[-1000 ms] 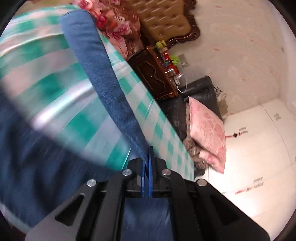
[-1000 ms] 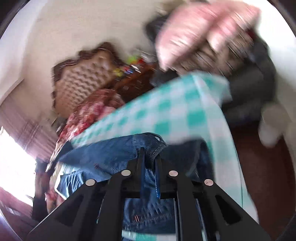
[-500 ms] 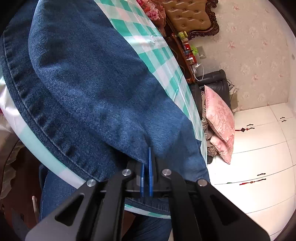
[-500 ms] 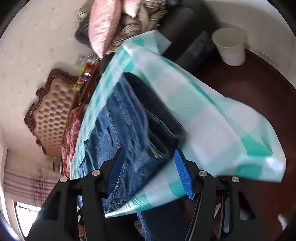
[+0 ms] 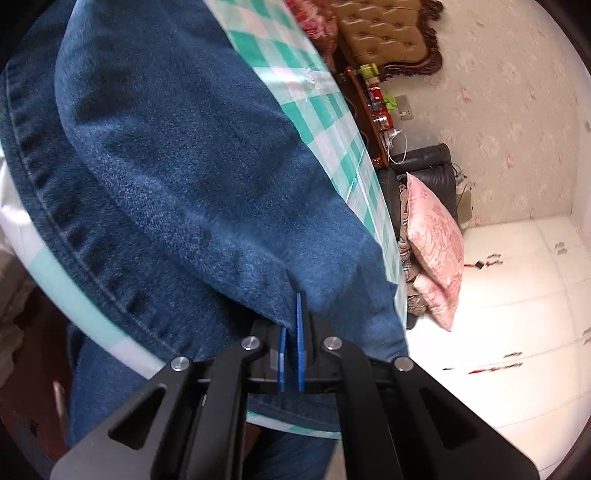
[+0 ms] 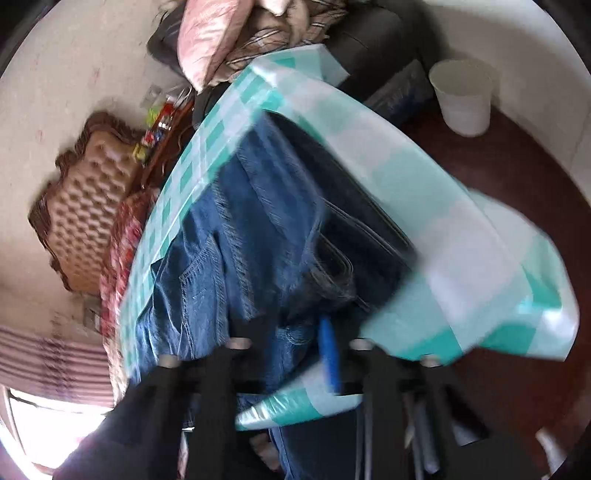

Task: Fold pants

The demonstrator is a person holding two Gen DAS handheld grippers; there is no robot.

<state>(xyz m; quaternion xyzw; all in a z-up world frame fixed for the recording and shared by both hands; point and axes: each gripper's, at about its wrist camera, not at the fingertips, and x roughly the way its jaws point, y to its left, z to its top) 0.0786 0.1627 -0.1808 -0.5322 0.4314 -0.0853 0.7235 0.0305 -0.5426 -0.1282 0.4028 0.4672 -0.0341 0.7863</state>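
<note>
Blue denim pants lie on a table with a green and white checked cloth. My left gripper is shut on a fold of the pants at the near table edge. In the right wrist view the pants lie folded lengthwise on the cloth. My right gripper sits at the near edge of the pants; the view is blurred. One blue pad shows, and the gap to the other finger looks smaller than before. Whether it grips cloth is unclear.
A tufted brown headboard and a dark nightstand with small items stand beyond the table. A dark sofa with pink pillows is at the right. A white bin stands on the dark floor.
My left gripper stayed shut on the pants and brought the fold down onto the table. My right gripper let go, opened wide, and now moves back toward the pants edge with narrowing jaws.
</note>
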